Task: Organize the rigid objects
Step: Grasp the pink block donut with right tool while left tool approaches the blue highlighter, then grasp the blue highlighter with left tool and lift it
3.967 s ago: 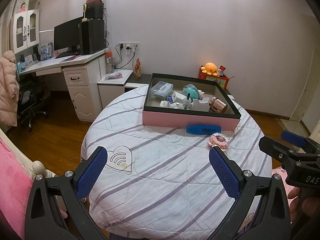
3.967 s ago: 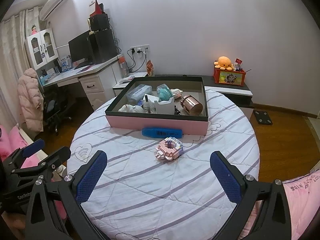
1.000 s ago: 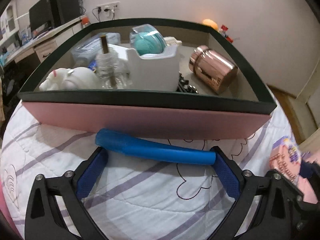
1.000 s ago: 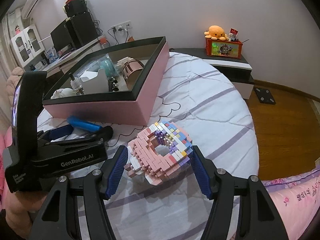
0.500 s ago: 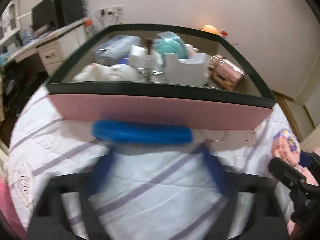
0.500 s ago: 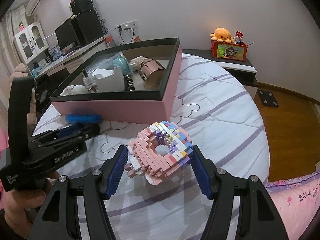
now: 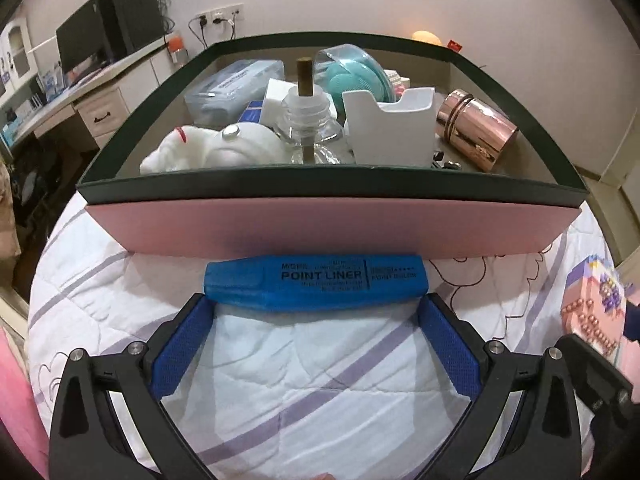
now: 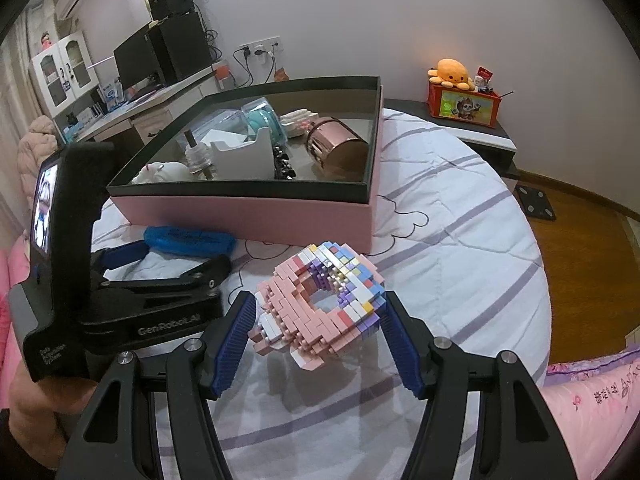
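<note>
Two grippers are seen over one round table (image 8: pixel 472 240) covered by a striped quilt. Left gripper (image 7: pixel 316 312) is spread wide, its two blue pads (image 7: pixel 180 348) level with the ends of one blue marker (image 7: pixel 316 280); whether the pads touch the marker cannot be told. The marker lies crosswise on the quilt, just in front of the near wall of one pink box (image 7: pixel 328 228) with a dark rim. Right gripper (image 8: pixel 316 312) is closed about one brick model (image 8: pixel 320 304), pink, white and purple with a hole through its middle, which is clamped between the two pads and tilted above the quilt, in front of the box's right corner.

Inside the box are counted one clear plastic case (image 7: pixel 234 88), one white holder (image 7: pixel 390 130), one white figurine (image 7: pixel 208 150), one teal item under a clear cover (image 7: pixel 352 74), one copper tin (image 7: pixel 476 134) lying on its side, and one glass bottle (image 7: pixel 306 120) with a brown stick.
</note>
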### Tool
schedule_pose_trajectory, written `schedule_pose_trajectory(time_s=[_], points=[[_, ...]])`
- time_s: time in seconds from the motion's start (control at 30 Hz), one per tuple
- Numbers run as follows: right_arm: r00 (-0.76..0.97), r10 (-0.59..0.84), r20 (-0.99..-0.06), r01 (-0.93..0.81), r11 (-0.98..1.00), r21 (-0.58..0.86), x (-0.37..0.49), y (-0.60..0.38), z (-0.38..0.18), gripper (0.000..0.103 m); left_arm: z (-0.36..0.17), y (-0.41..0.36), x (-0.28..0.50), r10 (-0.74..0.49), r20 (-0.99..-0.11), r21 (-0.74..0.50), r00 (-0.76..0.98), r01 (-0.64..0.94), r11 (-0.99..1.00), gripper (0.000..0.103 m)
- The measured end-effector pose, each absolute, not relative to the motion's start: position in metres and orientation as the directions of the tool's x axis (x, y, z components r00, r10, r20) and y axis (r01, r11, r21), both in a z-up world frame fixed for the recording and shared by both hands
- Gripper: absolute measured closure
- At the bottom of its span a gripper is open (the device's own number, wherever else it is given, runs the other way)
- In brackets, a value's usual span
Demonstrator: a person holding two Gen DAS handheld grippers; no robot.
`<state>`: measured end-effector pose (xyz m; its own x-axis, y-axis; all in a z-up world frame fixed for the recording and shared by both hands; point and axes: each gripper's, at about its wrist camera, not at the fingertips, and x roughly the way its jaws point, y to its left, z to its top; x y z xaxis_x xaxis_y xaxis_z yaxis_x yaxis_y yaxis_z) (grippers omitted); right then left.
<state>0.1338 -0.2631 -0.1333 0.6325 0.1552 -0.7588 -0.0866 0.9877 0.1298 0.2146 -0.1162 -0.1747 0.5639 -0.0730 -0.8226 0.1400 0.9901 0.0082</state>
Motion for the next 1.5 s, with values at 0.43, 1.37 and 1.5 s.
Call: schedule_pose_trajectory(time_s=[0.43,1.37,1.5], points=[[0.627,0.145,-0.766,-0.075,0.989,0.127,0.137,-0.268,-0.137,0.038,-0.173,-0.120,0.214,-0.083,-0.830,-0.017,0.551,0.123,0.992,0.000],[0.632,0.138,-0.763,-0.082,0.990,0.111,0.133,-0.258,-0.130,0.038,-0.158,-0.092,0.192,-0.216,-0.774,-0.172,0.595,0.130,0.976,0.004],[0.632,0.128,-0.765,-0.076,0.992,0.103,0.133,-0.261,-0.129,0.038,-0.160,-0.097,0.202,-0.239,-0.783,-0.208,0.575,0.120,0.971,0.000]])
